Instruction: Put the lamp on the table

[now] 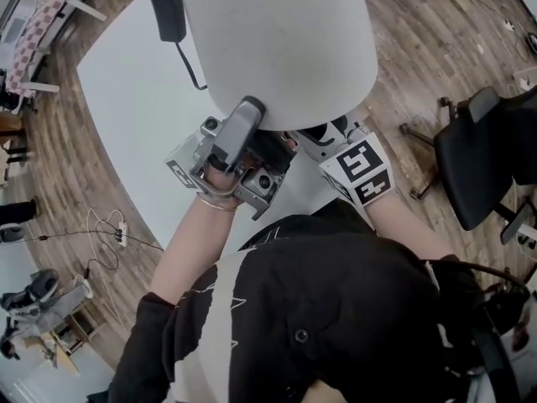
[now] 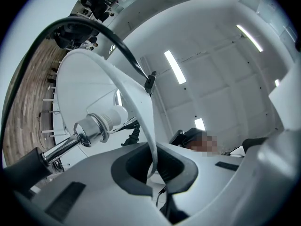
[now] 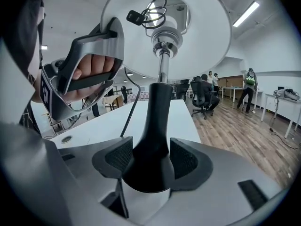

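- Where the right gripper (image 3: 150, 159) looks along its own jaws, both ribbed pads are clenched on the flared black foot of the lamp's stem (image 3: 157, 112), one pad on each side.
- From that black part a chrome rod (image 3: 163, 67) rises to a chrome fitting under the white drum lampshade (image 3: 207, 36), so the lamp stands upright above this gripper.
- Seen from the left gripper (image 2: 155, 166), the jaws are closed tight on the thin lower rim of the shade, whose white wall (image 2: 141, 102) runs straight down between the pads.
- Only this view looks up into the shade: a white bulb socket (image 2: 110, 117) on a chrome collar (image 2: 89, 131), and a black cord (image 2: 94, 25) arching over the rim.
- Only the right gripper view shows the person's left hand (image 3: 91, 69) wrapped round its handle at the shade's edge.
- From the head view the shade hides the stem and both sets of jaws; the right gripper's marker cube (image 1: 362, 170) sticks out beneath it.
- Both grippers carry the lamp over the near end of the long white table (image 1: 126, 124); no view shows whether its base touches the top.
- Farther along the table lies a black power adapter (image 1: 168, 15) with its cord.
- Beyond are wooden floorboards (image 1: 436, 49), a black office chair (image 1: 478, 158) and people standing by distant desks (image 3: 248, 86).
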Tool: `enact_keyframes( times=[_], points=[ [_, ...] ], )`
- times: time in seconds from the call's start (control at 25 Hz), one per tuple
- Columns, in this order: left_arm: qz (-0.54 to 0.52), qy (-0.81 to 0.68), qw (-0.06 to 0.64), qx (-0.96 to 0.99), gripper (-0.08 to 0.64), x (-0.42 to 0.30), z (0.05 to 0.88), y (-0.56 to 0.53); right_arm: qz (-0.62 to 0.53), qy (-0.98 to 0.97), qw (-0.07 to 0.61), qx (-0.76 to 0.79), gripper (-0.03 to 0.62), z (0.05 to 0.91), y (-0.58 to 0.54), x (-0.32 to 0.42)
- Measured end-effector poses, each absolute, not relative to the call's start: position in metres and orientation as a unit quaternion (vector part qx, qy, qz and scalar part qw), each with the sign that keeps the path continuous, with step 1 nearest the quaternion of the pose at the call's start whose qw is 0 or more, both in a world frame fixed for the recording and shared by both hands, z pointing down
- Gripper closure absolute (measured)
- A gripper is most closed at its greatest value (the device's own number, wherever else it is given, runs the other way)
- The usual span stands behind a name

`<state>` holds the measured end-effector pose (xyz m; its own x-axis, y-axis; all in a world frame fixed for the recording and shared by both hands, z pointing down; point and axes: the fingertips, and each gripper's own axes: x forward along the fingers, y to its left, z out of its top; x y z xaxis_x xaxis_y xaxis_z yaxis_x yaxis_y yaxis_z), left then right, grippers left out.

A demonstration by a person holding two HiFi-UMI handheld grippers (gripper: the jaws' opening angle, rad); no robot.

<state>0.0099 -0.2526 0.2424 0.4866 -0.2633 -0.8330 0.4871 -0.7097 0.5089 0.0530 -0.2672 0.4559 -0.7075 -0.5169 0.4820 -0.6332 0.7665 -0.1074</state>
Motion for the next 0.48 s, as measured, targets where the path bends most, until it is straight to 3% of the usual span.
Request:
enact_keyframes(
  times=[0.48],
  points=[
    [-0.492, 0.065, 0.372, 0.784, 0.549, 0.011, 0.2491, -0.2507, 0.137, -0.917, 0.227, 0.297, 0.336, 0.4641, -0.2665, 0.0486]
  ],
)
